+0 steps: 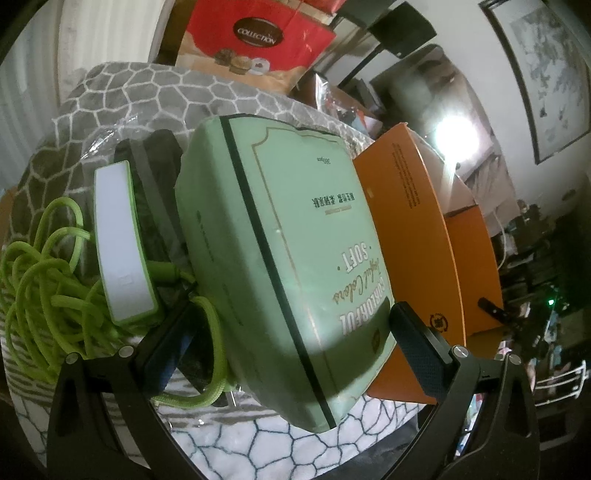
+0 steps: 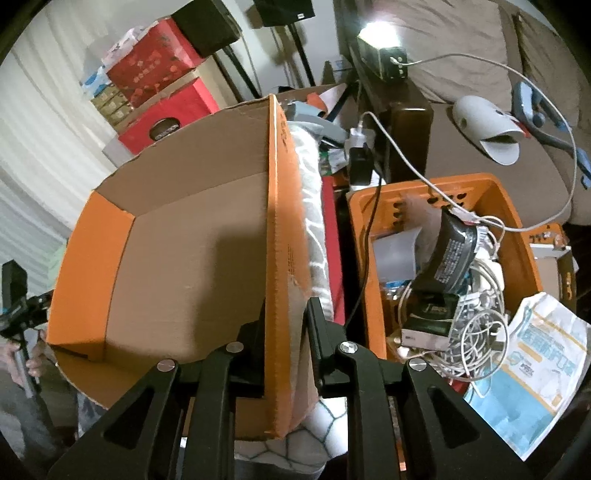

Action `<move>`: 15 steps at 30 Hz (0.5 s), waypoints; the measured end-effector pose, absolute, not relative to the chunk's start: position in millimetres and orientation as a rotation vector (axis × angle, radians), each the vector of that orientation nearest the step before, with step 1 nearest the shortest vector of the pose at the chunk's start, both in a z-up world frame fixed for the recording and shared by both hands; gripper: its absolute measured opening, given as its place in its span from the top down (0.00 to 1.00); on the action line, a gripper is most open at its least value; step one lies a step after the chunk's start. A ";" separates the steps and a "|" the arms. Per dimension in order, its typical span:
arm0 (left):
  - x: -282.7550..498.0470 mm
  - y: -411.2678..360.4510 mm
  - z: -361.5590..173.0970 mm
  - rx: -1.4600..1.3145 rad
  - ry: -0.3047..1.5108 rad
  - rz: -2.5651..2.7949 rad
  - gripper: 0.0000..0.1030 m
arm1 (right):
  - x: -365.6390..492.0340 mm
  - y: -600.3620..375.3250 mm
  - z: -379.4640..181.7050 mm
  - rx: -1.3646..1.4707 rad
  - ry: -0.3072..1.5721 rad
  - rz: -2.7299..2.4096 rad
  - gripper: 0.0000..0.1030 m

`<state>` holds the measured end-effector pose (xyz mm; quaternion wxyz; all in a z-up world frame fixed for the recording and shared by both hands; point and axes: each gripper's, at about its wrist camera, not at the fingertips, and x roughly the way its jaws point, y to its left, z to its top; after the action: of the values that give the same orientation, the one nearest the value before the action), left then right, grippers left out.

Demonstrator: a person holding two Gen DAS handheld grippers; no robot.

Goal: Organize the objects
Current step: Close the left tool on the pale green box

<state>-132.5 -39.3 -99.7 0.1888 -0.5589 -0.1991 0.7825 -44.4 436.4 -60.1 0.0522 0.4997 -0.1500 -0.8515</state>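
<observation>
Sorting barely begun: the orange cardboard box [image 2: 177,258] is empty.
Left tool [image 1: 291,343] straddles the pale-green soft tissue pack [image 1: 280,236], unclenched; right tool [image 2: 286,321] is clenched on the box wall.

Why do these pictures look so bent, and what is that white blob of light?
Both views are fisheye, so straight edges bow. In the left wrist view a lamp blows out to white glare and the green tissue pack shows a washed-out sheen. In the right wrist view the same kind of glare sits up top, and a dark shadow falls inside the orange cardboard box.
</observation>
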 end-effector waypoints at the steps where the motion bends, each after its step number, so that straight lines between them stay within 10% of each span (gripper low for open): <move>1: -132.4 -39.8 -99.5 -1.569 -0.563 2.199 0.03 | -44.9 439.0 -61.1 1.517 -0.478 -2.572 0.82; 15: -130.4 -41.6 -105.4 -1.572 -0.630 2.137 0.07 | -43.8 443.5 -63.6 1.457 -0.483 -2.519 0.78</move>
<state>-130.4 -41.6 -105.4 0.2063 -0.5641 -0.2261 0.7669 -43.8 443.5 -63.6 0.0958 0.4916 -0.1630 -0.8501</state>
